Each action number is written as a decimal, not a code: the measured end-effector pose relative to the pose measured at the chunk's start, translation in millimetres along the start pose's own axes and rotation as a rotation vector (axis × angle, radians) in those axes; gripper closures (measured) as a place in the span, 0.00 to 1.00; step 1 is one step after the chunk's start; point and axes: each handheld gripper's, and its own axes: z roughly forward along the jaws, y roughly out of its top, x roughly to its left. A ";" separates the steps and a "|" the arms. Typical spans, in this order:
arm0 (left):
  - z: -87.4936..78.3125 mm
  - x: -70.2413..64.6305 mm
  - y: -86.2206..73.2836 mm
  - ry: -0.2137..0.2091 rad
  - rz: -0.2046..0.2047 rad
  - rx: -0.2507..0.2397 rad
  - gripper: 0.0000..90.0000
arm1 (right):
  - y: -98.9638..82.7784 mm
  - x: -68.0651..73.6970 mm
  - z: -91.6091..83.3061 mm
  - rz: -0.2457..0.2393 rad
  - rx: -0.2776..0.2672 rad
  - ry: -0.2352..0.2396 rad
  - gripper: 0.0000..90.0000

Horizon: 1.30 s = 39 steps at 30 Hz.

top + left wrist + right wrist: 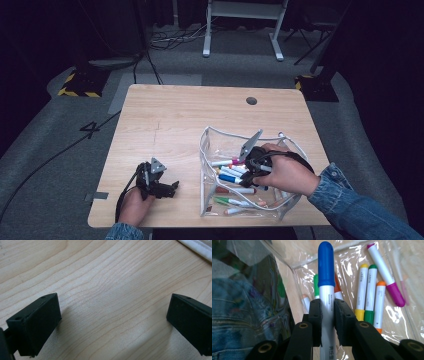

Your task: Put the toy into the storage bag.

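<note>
Presently we find the right gripper [327, 312] clamped on a blue-capped marker [326, 285], its two black jaws pressed against the white barrel from either side, with the cap standing out beyond the pads. In the high view that right gripper [248, 172] sits inside the clear plastic pouch [207, 145], which lies open on the right half of the wooden table [170, 120], near the front edge. We note the held marker directly above the others lying on the pouch's floor: a yellow marker [362, 290], a green marker [370, 295], an orange marker [379, 307] side by side, and a magenta marker [387, 275] angled just beyond them. More markers show partly behind the held one; we cannot tell whether it touches them.

We record the left gripper [165, 189] resting at the table's front left, well apart from the pouch. In its own view the left gripper [113, 320] has its jaws spread wide over bare wood, with nothing between them. A white edge of the pouch crosses the top right corner of that view.
</note>
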 end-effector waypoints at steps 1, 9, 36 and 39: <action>0.0 0.0 0.0 0.000 0.000 0.000 0.00 | 0.3 -0.1 4.5 -0.006 0.021 0.002 0.86; 0.0 0.0 0.0 0.000 0.000 0.000 0.00 | 4.6 3.2 30.8 -0.056 0.124 0.014 0.86; -2.6 1.7 -2.8 -0.008 0.013 -0.001 0.00 | -12.4 -27.3 -85.0 0.065 -0.339 -0.203 0.54; -2.5 1.7 -3.3 -0.006 0.011 -0.005 0.00 | -24.4 -46.7 -95.9 0.127 -0.375 -0.247 0.55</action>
